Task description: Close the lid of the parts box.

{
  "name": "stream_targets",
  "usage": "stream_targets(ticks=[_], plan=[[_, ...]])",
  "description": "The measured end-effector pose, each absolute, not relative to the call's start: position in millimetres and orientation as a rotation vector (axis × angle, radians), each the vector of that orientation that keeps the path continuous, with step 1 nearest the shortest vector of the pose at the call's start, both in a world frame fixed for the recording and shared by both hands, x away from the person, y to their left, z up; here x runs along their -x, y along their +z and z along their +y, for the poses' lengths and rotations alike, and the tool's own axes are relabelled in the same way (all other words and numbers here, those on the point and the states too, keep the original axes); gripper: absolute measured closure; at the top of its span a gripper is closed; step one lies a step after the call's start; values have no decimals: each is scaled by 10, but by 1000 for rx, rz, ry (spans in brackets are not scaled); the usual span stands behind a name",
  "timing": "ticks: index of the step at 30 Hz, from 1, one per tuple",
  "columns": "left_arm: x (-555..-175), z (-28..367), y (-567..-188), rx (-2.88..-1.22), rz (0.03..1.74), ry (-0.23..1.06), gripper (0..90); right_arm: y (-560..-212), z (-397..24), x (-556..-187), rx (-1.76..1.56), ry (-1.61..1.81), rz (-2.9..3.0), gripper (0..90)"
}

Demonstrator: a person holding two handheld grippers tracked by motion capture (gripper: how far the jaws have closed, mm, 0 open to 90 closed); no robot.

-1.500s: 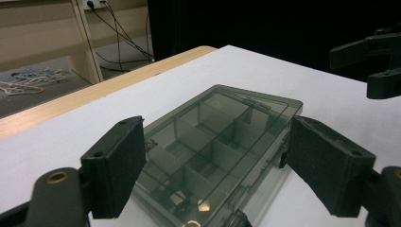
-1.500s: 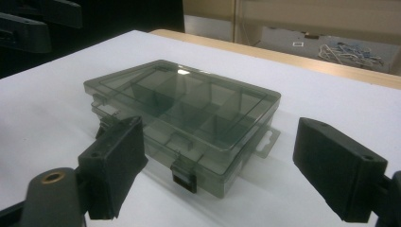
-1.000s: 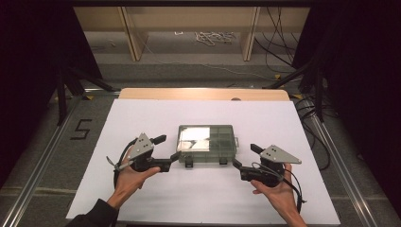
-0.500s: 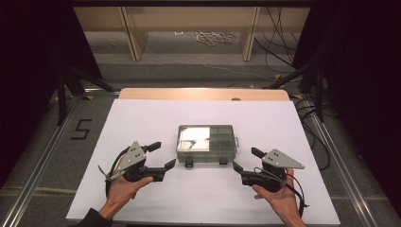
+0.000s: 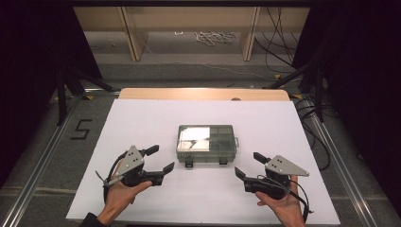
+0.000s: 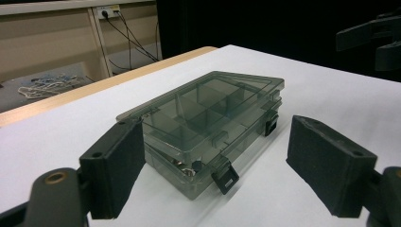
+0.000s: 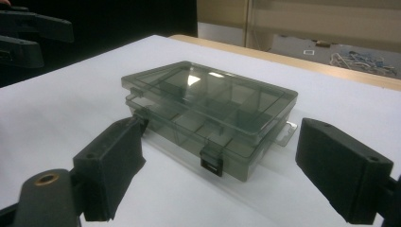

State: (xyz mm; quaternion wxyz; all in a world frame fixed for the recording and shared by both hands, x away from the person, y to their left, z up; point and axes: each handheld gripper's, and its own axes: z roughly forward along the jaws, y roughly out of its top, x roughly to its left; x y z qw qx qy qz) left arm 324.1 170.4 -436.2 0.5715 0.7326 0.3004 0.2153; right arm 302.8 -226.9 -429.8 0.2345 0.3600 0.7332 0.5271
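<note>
A white-covered counter is seen, with a smoky clear compartment box (lid closed, two black latches toward the person) set at its middle. The left gripper and right gripper are held released, apart from the box, empty.

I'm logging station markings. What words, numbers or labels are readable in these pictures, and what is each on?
"5": dark numeral on the grey floor, left of the table.
Clear compartment box: no readable text or label.
Left gripper and right gripper: no readable markings.
</note>
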Motion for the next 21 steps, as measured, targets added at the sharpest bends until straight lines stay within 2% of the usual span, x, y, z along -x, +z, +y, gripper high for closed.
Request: stream_targets(ticks=[21], plan=[[-3283,1724,-4400,-1722,714,497,192,-4295,-2282,-3050,-981,1462,2010,161]])
